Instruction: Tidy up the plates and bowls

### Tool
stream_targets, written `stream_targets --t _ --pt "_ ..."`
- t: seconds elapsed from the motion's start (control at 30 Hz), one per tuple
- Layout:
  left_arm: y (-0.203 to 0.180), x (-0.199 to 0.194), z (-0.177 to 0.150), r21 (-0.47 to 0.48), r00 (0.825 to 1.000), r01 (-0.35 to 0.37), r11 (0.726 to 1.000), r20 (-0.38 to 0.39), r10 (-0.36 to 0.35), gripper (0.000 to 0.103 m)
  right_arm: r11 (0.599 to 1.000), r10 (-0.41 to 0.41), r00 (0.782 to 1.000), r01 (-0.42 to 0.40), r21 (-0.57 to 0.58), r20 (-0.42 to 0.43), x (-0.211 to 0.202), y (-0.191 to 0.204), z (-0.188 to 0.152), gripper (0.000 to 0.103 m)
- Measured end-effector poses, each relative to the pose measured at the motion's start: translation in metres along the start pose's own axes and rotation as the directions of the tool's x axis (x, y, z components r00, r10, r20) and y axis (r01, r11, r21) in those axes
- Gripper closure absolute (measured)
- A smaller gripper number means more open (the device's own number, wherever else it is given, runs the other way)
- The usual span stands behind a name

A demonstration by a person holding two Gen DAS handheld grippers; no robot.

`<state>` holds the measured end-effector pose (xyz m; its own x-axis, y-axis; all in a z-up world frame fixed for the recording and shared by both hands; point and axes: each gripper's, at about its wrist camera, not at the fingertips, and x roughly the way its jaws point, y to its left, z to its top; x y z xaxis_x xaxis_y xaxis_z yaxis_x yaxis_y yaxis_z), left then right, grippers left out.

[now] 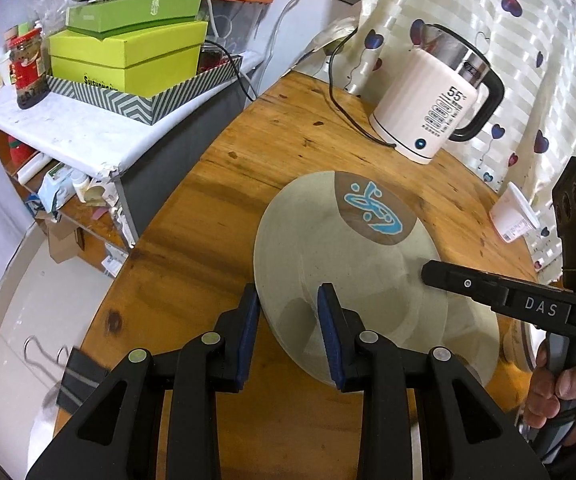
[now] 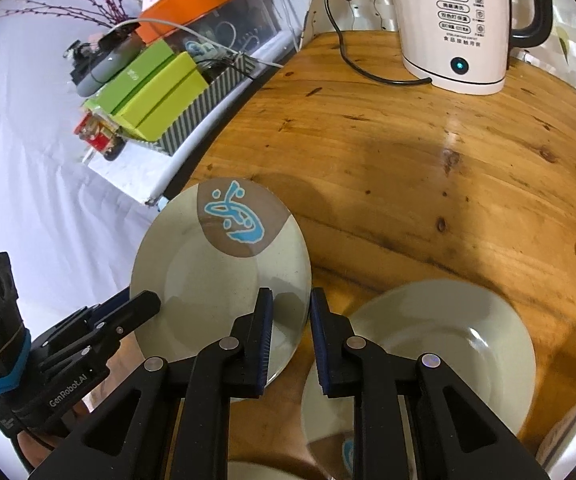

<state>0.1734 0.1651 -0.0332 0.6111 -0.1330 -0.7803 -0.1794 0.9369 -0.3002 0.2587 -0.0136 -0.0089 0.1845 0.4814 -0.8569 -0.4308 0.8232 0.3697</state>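
A beige plate with a brown patch and blue fish drawing (image 1: pixel 340 240) (image 2: pixel 224 264) is held tilted above the round wooden table (image 1: pixel 216 216). My left gripper (image 1: pixel 288 300) straddles its near-left rim, jaws apart with the rim between the pads. My right gripper (image 2: pixel 290 300) straddles the plate's right rim, jaws also apart; it shows in the left wrist view (image 1: pixel 428 270) over the plate. A second beige plate (image 2: pixel 444 352) lies on the table under the right gripper, with a blue mark near its front edge.
A white electric kettle (image 1: pixel 428 108) (image 2: pixel 460 24) with its black cord stands at the table's far side. A shelf with green boxes (image 1: pixel 128 52) is left of the table. A white cup (image 1: pixel 512 216) lies by the curtain.
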Motion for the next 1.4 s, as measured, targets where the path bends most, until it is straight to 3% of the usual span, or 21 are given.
stream_targets --t 0.7,1.4 --pt "-0.044 -0.069 -0.078 0.066 1.000 0.012 0.998 0.007 -0.013 0.072 1.000 -0.003 0.999 0.003 0.016 0.039 -0.075 0.007 -0.097 0.085" --pt "-0.071 -0.074 -0.126 0.121 0.999 0.021 0.992 -0.045 -0.015 0.072 0.997 -0.024 0.999 0.022 0.072 0.032 -0.094 -0.013 -0.158 0.085"
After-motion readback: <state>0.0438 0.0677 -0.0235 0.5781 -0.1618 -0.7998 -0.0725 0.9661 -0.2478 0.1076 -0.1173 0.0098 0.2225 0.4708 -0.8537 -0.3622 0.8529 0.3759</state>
